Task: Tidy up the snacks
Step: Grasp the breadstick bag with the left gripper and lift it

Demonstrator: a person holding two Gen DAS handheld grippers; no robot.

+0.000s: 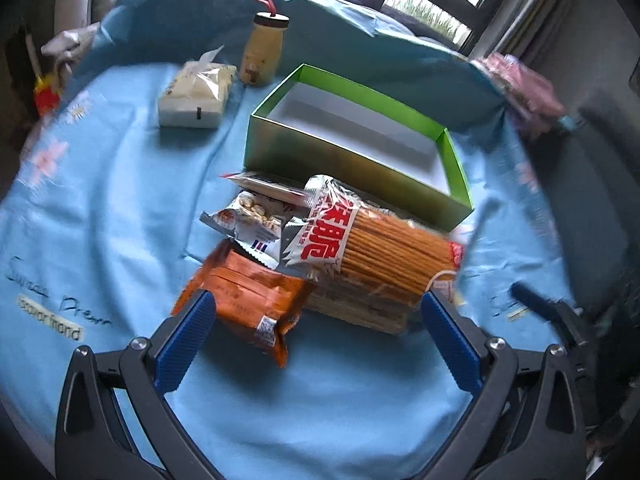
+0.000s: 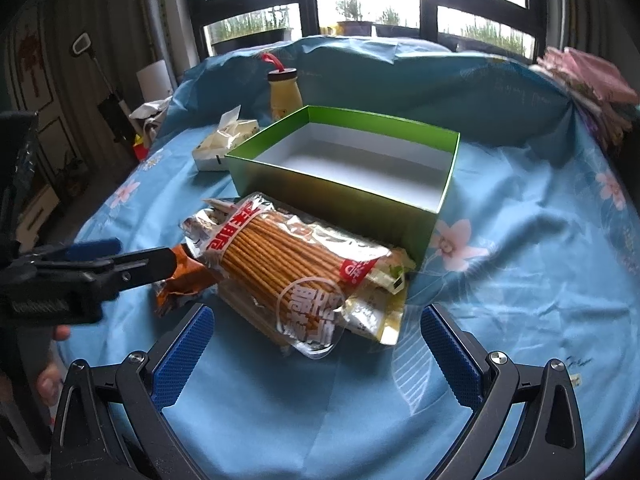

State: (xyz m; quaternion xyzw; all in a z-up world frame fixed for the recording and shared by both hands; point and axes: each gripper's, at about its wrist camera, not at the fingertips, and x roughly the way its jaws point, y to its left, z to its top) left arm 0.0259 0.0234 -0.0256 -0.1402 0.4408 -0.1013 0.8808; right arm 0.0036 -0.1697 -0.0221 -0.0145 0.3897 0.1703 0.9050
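Both tools, left (image 1: 316,312) and right (image 2: 316,326), are held apart, empty. Snack packets (image 1: 384,256) are heaped beside the empty green box (image 2: 336,192) mid-table. Overlapping slippery wrappers may be dragged or dropped if gripped carelessly.

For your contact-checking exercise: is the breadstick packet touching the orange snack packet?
Touching. In the left wrist view the breadstick packet lies with its white end overlapping the orange snack packet; no cloth shows between them.

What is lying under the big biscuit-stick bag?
The biscuit-stick bag rests on a yellowish packet and another flat clear pack; at its far end, the orange packet and a peanut packet stick out. Anything further beneath is covered.
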